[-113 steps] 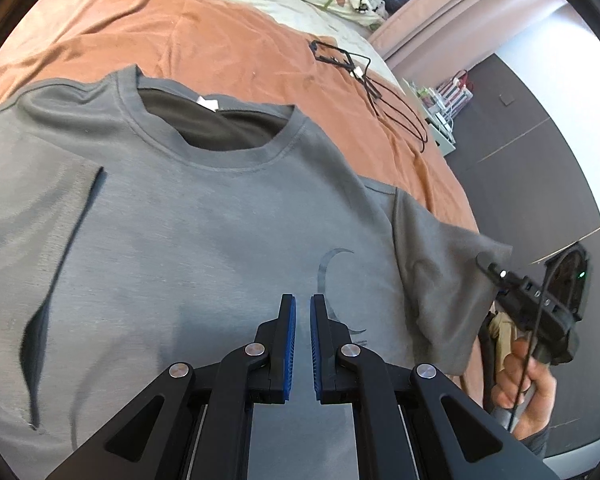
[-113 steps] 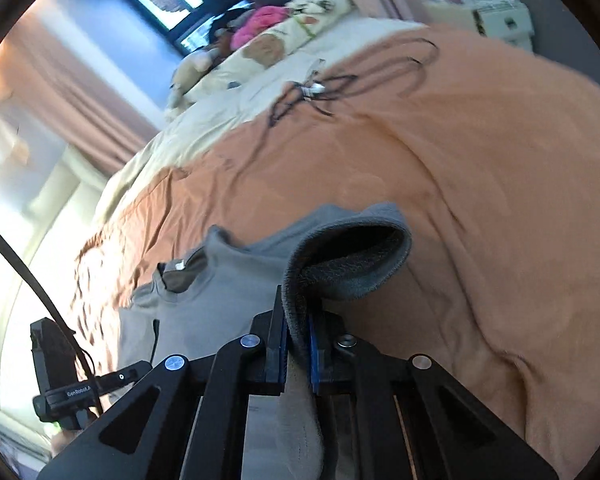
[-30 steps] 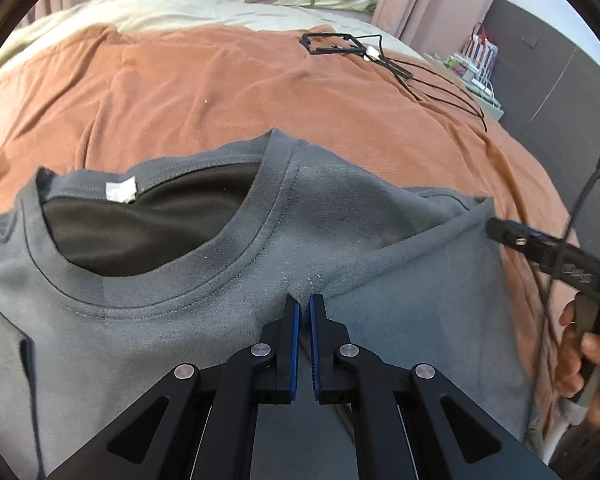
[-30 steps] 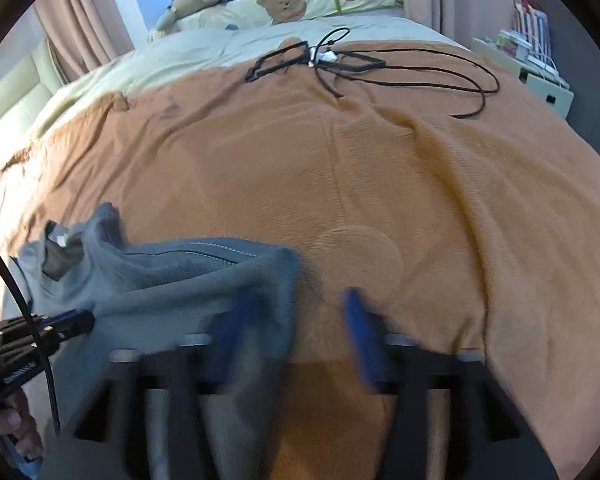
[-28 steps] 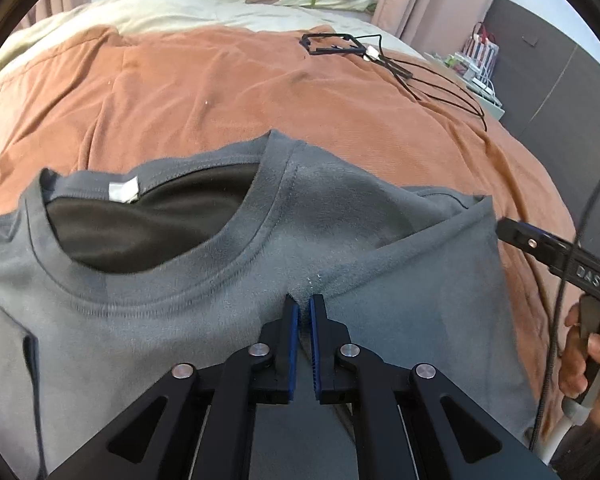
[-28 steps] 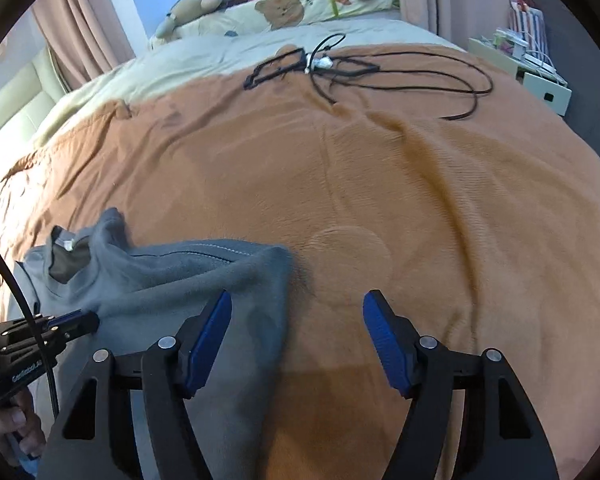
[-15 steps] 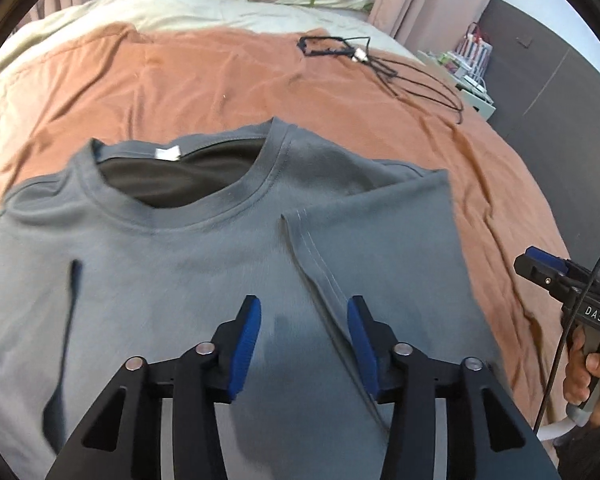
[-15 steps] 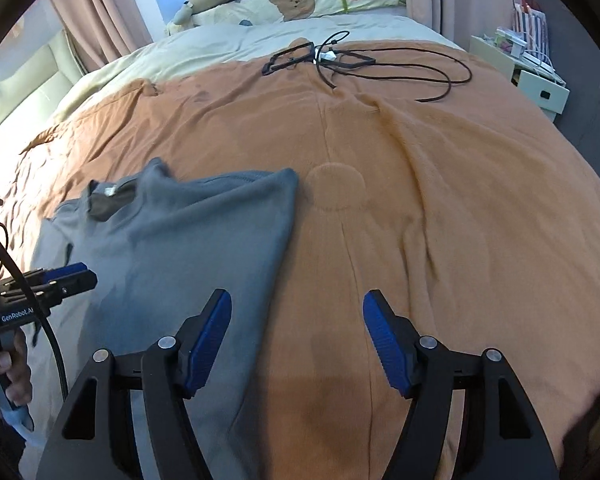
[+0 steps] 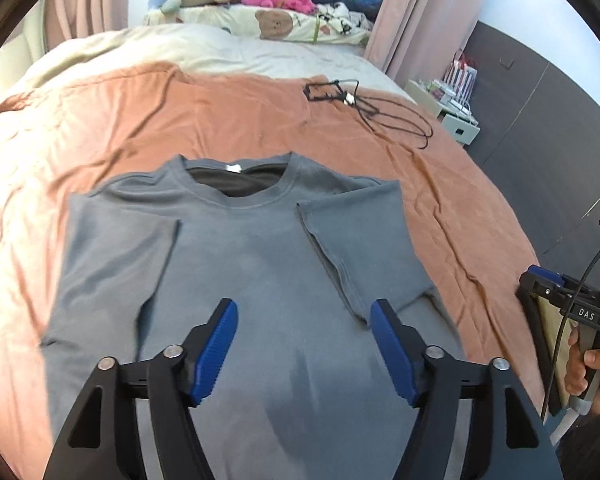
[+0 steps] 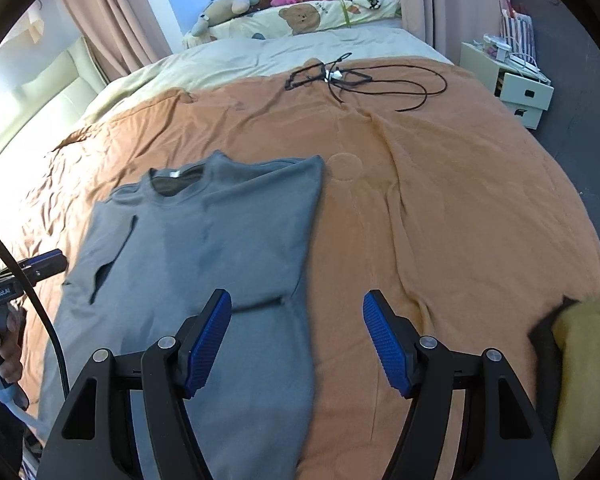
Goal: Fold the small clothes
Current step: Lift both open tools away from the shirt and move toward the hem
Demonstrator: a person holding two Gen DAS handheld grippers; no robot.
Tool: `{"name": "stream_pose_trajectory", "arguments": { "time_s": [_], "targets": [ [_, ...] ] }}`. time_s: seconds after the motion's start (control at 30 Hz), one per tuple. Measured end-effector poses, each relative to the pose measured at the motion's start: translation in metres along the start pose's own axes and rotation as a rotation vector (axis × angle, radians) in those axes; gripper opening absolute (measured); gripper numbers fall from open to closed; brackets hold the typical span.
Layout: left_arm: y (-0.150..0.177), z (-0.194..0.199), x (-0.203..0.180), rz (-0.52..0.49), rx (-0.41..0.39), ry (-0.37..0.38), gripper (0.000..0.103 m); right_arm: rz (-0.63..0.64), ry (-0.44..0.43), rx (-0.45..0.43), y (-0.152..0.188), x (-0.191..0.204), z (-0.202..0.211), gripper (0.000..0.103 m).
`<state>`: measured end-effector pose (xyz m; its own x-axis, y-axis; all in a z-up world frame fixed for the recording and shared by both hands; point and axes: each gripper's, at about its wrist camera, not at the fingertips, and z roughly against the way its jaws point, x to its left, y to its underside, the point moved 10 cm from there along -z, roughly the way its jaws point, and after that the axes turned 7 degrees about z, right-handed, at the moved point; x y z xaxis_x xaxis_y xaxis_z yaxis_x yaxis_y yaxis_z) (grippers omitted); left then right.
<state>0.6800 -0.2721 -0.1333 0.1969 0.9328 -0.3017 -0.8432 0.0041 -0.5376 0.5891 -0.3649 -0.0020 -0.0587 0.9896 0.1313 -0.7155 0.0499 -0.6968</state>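
Left wrist view: I see my left claw (image 9: 303, 344) above the grey T-shirt (image 9: 260, 272), its blue pads apart and widening, with nothing between them. The shirt lies flat on the orange blanket (image 9: 180, 120) of the bed, collar towards the pillows, both sleeves folded in over the chest. At the right edge a hand (image 9: 588, 372) holds the other tool. From the right wrist, my right claw (image 10: 296, 340) stands well open and empty, straddling the shirt's right edge (image 10: 308, 240) with one pad over grey cloth and one over blanket. A black cable (image 10: 364, 80) lies beyond the collar, well apart from the shirt. Something yellow (image 10: 584, 380) sits at the right margin, too blurred to identify.
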Motion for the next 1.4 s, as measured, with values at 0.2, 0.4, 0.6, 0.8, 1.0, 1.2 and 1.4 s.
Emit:
{"name": "stream_pose_trajectory", "arguments": {
  "time_s": [0.2, 0.4, 0.6, 0.8, 1.0, 1.2, 1.4],
  "targets": [
    [0.019, 0.062, 0.014, -0.001, -0.043, -0.012, 0.08, 0.001, 0.002, -0.027, 0.023, 0.017, 0.056, 0.078],
    [0.041, 0.12, 0.033, 0.003, -0.088, -0.032, 0.081, 0.021, 0.022, -0.056, 0.049, 0.03, 0.105, 0.079],
    [0.067, 0.172, 0.054, 0.011, -0.136, -0.056, 0.088, 0.032, 0.037, -0.081, 0.08, 0.044, 0.142, 0.086],
    [0.097, 0.237, 0.069, 0.005, -0.219, -0.086, 0.103, 0.038, 0.074, -0.135, 0.111, 0.057, 0.197, 0.103],
    [0.135, 0.283, 0.077, 0.024, -0.254, -0.09, 0.103, 0.055, 0.09, -0.169, 0.155, 0.076, 0.24, 0.103],
    [0.175, 0.322, 0.084, 0.024, -0.285, -0.1, 0.103, 0.065, 0.056, -0.184, 0.195, 0.089, 0.27, 0.103],
    [0.217, 0.347, 0.095, 0.063, -0.292, -0.073, 0.103, 0.064, 0.003, -0.234, 0.236, 0.09, 0.302, 0.103]
  ]
}}
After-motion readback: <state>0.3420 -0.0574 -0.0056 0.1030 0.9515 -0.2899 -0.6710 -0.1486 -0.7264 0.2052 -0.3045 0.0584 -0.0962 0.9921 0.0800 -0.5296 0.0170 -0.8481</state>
